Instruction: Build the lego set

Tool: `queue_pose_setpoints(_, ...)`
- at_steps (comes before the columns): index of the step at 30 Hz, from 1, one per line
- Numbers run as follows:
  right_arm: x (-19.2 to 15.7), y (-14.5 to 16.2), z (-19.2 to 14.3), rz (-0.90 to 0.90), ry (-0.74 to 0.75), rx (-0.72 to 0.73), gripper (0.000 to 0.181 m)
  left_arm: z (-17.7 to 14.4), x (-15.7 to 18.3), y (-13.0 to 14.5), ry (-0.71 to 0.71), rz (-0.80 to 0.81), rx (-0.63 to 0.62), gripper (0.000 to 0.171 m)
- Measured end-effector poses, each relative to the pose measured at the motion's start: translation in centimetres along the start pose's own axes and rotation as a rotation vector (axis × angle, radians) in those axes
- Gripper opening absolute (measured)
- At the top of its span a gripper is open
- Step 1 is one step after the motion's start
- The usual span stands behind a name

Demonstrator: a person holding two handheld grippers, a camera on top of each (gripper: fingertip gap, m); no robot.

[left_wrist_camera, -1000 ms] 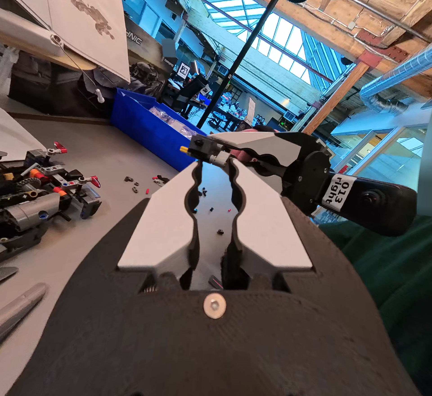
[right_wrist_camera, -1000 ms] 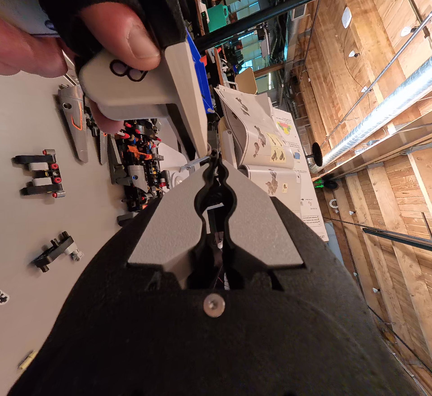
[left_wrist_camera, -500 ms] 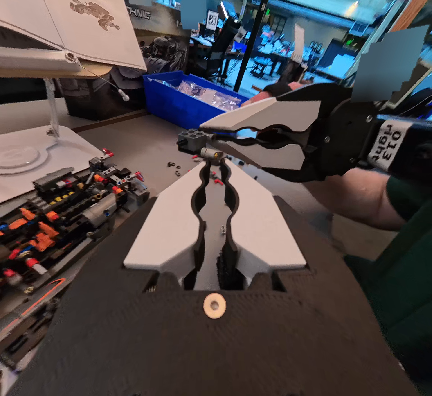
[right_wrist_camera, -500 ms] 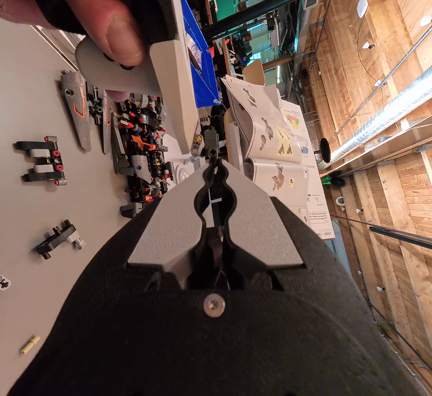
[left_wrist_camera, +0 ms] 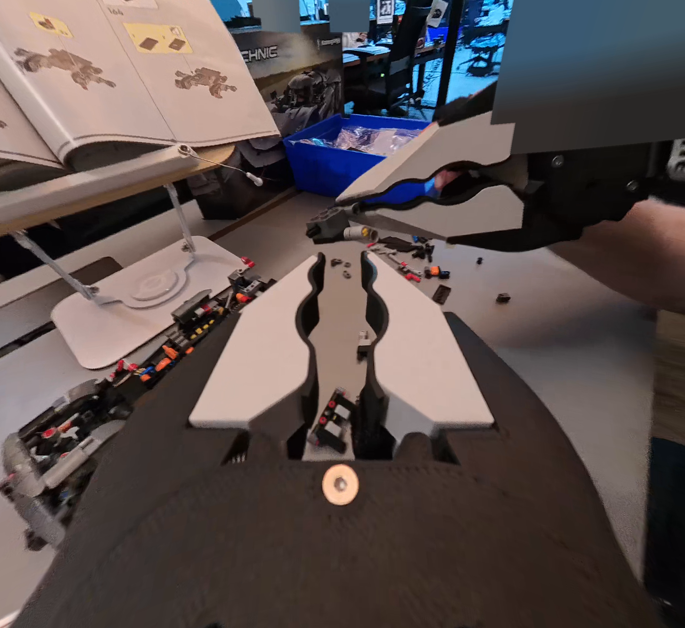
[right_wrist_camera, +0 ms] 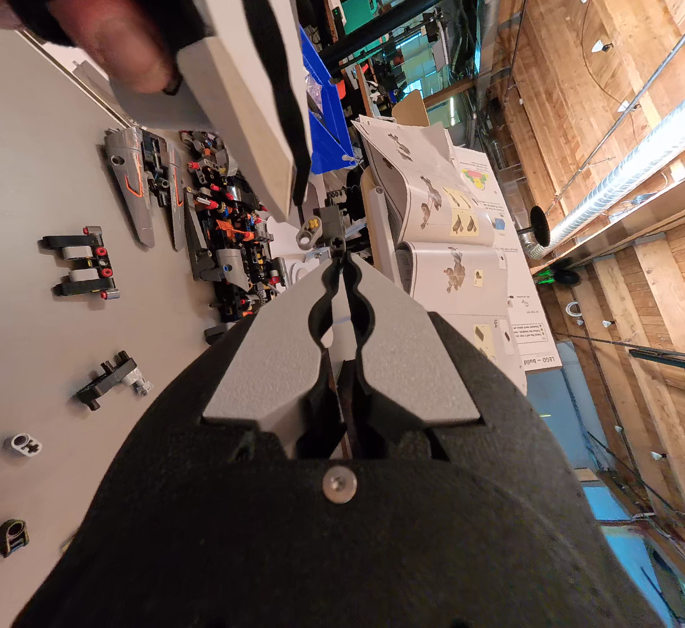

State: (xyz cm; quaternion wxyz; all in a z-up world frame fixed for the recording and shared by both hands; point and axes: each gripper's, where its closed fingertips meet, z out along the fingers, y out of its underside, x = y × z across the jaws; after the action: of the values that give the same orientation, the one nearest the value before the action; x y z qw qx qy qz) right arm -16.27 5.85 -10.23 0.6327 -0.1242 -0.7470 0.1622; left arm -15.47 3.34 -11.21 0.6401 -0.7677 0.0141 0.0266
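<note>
Left wrist view, frame middle: right gripper pinches a tiny, light, hard grey brick piece by its end; left gripper gapes empty.

The pale grey flat surface carries a half-built dark lego vehicle, scattered small black and red pieces, a blue plastic bin, and a white book-stand base.

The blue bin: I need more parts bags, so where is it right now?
In the left wrist view the blue bin sits at the table's far edge, right of the open instruction booklet and just behind the right gripper.
</note>
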Motion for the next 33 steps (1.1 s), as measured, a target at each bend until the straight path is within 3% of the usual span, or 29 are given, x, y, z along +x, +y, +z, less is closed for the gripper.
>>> queue_pose_setpoints(7, 0.0, 0.3, 0.0, 0.029, 0.001, -0.004, 0.000, 0.6, 0.7, -0.5, -0.133, 0.186, 0.021, 0.026)
queue_pose_setpoints(11, 0.1, 0.5, 0.0, 0.034, 0.011, -0.018, 0.000, 1.2, 0.4, -0.4, -0.194, 0.198, 0.012, 0.029)
queue_pose_setpoints(33, -0.2, 0.8, 0.2, -0.011, 0.057, -0.060, 0.000, 1.4, 0.1, -0.2, -0.187, -0.007, 0.069, 0.022)
